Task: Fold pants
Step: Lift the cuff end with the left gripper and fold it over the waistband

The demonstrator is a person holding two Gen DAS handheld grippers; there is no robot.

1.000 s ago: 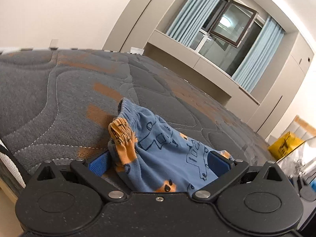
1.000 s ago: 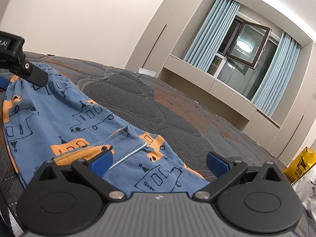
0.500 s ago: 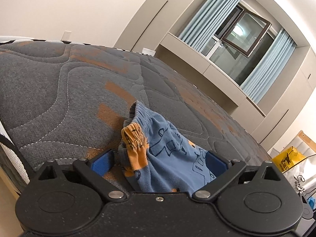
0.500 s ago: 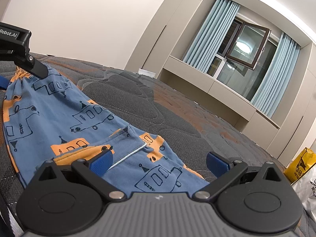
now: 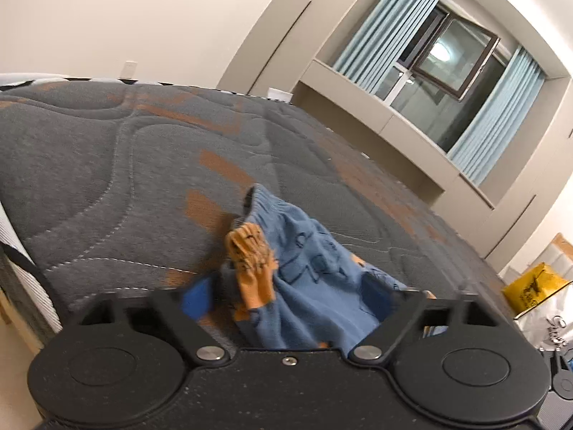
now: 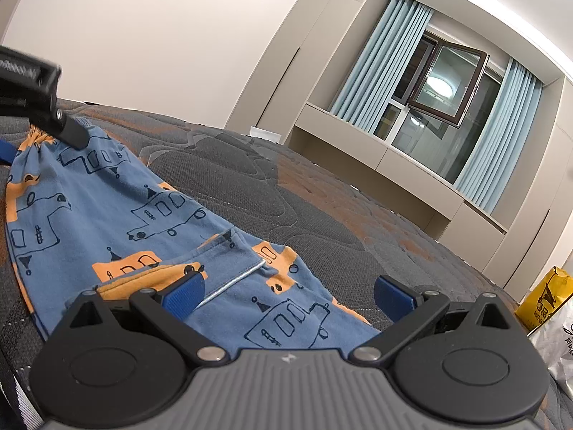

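Small blue pants (image 6: 107, 215) with black car drawings and orange patches lie on a grey quilted mattress (image 6: 322, 208). In the left wrist view the bunched waistband end (image 5: 286, 261) rises between the blue pads of my left gripper (image 5: 286, 294), whose jaws stand wide apart. My right gripper (image 6: 290, 290) is open over the other end of the pants; a white drawstring (image 6: 229, 286) lies between its pads. The left gripper's black body (image 6: 32, 104) shows at the far left of the right wrist view, over the orange waistband.
The mattress edge with striped piping (image 5: 21, 251) runs along the left. A yellow bag (image 6: 544, 297) and a white bag (image 6: 558, 344) stand beyond the bed's right side. A window with blue curtains (image 6: 447, 104) and built-in cabinets fill the far wall.
The left gripper has tilted and shifted, with motion blur now; the bunched waistband sits a little higher between its pads. The right gripper and the cloth under it have barely moved.
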